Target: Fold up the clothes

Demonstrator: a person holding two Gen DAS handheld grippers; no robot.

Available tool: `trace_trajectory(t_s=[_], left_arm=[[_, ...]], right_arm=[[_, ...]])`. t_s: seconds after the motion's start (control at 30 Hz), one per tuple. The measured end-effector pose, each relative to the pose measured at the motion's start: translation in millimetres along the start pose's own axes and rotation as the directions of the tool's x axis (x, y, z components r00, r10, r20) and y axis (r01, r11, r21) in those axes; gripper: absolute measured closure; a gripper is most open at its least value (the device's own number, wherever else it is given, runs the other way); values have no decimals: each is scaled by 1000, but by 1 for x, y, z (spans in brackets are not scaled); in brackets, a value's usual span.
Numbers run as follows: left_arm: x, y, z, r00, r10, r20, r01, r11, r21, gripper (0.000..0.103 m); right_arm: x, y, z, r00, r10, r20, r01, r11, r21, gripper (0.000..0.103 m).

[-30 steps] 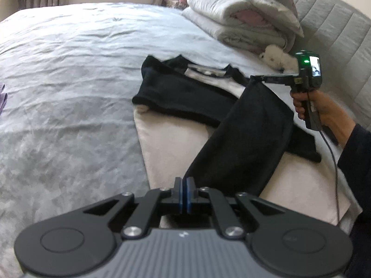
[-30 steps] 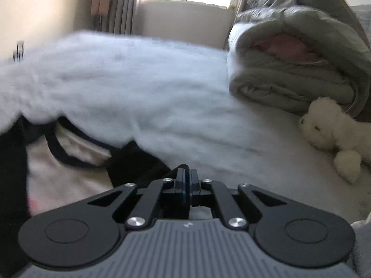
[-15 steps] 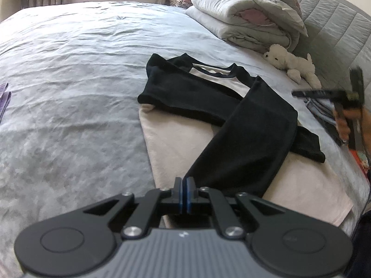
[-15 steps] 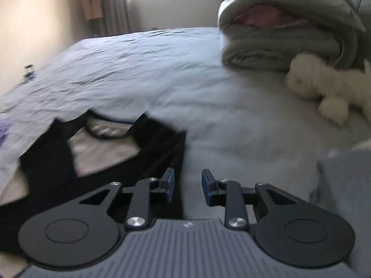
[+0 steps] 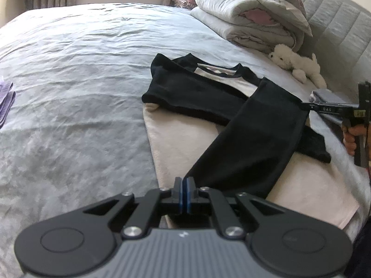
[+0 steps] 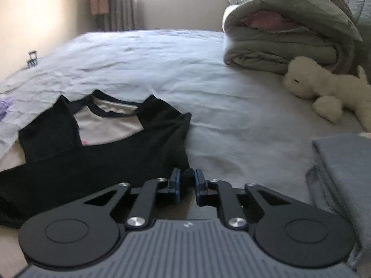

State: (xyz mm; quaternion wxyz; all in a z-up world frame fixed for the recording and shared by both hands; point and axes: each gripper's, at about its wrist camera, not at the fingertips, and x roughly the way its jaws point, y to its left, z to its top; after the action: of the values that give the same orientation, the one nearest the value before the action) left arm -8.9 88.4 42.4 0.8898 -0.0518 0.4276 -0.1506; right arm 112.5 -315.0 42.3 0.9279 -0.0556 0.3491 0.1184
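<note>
Since a second ago the right claw (image 6: 186, 180) let go of the black sleeve (image 5: 250, 143), backed off toward the bed's edge, popped open and has just been closing again. Its pads now sit a little apart with a nub of black cloth between them; can't tell if they actually pinch it. Left claw (image 5: 183, 193) hasn't budged, clenched tight, though whether any cloth is caught in it I can't tell. Shirt (image 5: 185, 125) lies flat on the bed (image 5: 69, 69), sleeve folded diagonally across its pale body, just ahead of the left claw.
</note>
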Motion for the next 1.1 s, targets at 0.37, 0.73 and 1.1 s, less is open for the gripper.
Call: trace_trajectory(t_s=[0.37, 0.73, 1.1], left_arm=[[2, -1, 1, 1000, 5, -6, -5, 1000, 1, 100], [2, -2, 0, 1000, 21, -9, -21, 1000, 11, 99], [2, -1, -1, 1000, 9, -16, -8, 1000, 14, 99]], right_arm=[[-8, -31, -3, 994, 89, 69, -98, 986, 132, 62], [15, -16, -16, 993, 117, -2, -117, 992, -53, 88], [19, -11, -17, 998, -34, -56, 30, 997, -71, 71]])
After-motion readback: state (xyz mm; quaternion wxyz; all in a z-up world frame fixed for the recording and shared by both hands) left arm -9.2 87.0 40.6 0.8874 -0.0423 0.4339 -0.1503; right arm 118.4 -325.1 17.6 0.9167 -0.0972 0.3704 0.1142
